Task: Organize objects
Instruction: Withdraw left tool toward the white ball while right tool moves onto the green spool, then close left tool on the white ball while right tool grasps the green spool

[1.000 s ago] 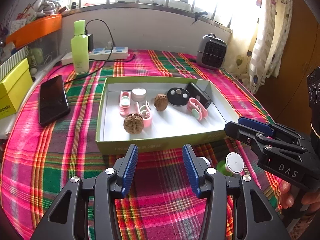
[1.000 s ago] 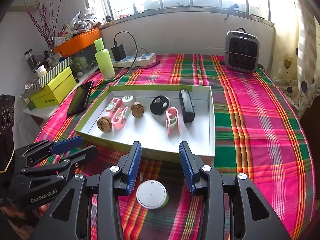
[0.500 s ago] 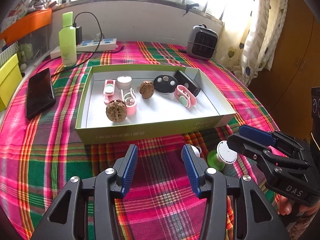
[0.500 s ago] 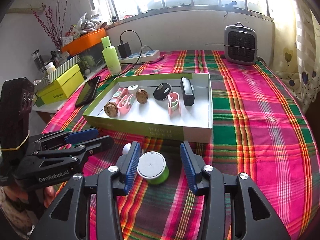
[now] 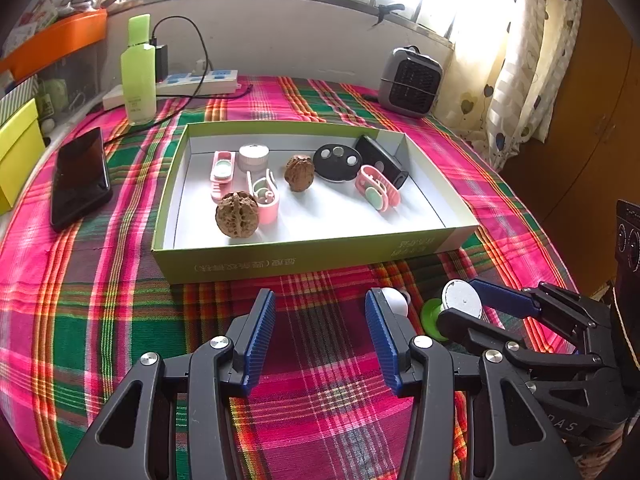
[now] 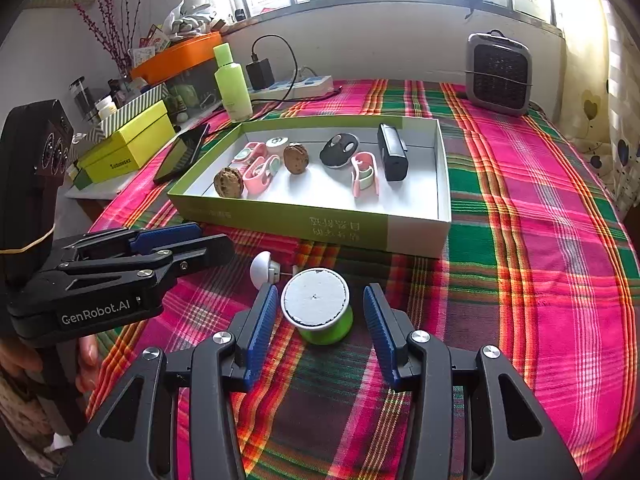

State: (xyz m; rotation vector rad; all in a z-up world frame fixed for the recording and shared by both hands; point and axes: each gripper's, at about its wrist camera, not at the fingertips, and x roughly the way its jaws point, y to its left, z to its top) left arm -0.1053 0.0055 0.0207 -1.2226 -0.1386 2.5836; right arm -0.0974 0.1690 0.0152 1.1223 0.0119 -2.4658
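Observation:
A green spool with a white top (image 6: pixel 316 312) stands on the plaid cloth just in front of the green box (image 6: pixel 280 220). My right gripper (image 6: pixel 319 300) straddles it, jaws apart, with a gap between each blue pad and the spool. A small white ball-shaped piece (image 6: pixel 262 270) lies just left of the spool. In the left wrist view my left gripper (image 5: pixel 320 300) hangs open over bare cloth, the white piece (image 5: pixel 394 302) by its right finger and the spool (image 5: pixel 460 300) further right. The box (image 5: pixel 280 264) holds two walnuts, pink clips and black items.
A black phone (image 5: pixel 80 176) lies left of the box, with a yellow box (image 6: pixel 128 148) beyond it. A green bottle (image 5: pixel 138 76), a power strip (image 6: pixel 296 86) and a small grey heater (image 6: pixel 498 74) stand at the back. A hand (image 6: pixel 86 356) holds the left gripper.
My right gripper has come down and forward, so the spool now sits between its fingers, and its jaws stand wider. The left gripper has stayed about where it was.

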